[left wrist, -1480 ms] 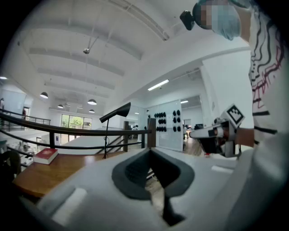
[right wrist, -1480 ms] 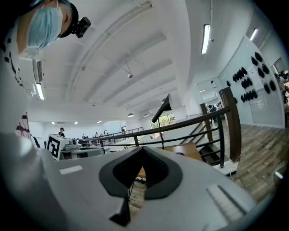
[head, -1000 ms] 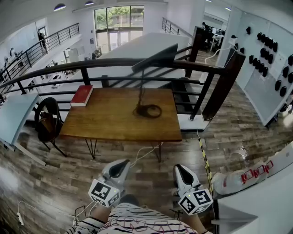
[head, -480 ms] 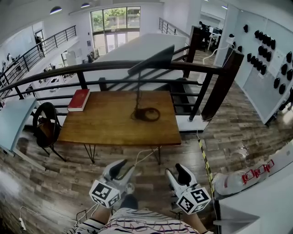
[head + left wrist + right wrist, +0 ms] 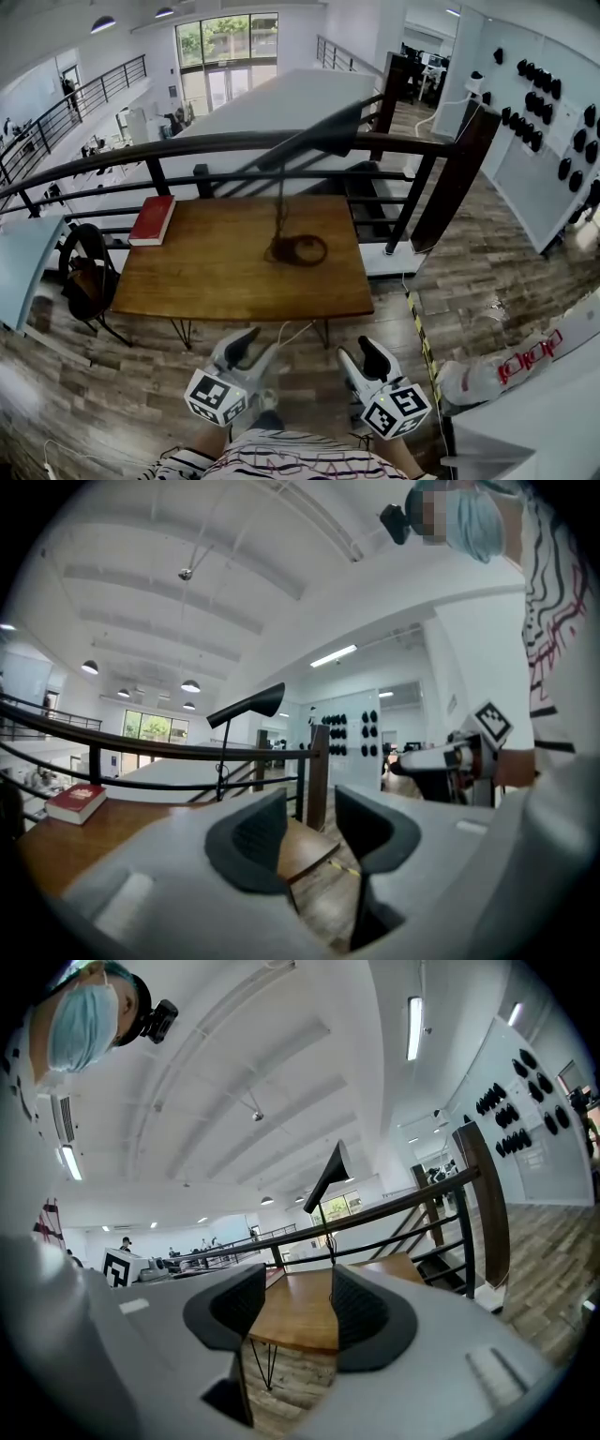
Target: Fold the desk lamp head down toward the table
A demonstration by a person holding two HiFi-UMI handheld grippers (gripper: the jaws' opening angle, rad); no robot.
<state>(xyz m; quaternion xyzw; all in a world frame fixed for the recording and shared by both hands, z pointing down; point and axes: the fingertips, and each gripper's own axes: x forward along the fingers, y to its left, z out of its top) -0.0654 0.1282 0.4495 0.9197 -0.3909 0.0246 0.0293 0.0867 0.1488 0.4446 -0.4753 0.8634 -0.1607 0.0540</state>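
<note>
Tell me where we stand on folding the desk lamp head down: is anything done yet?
Done: nothing. The lamp head stands high above the table on its upright stem. In hand: nothing gripped. The left tongs and right tongs are opening with nothing between them, short of the table's near edge. Left: reach the lamp, grip it, and fold the head down.

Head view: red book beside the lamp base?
No, the red book lies on the table far left of the lamp base.
</note>
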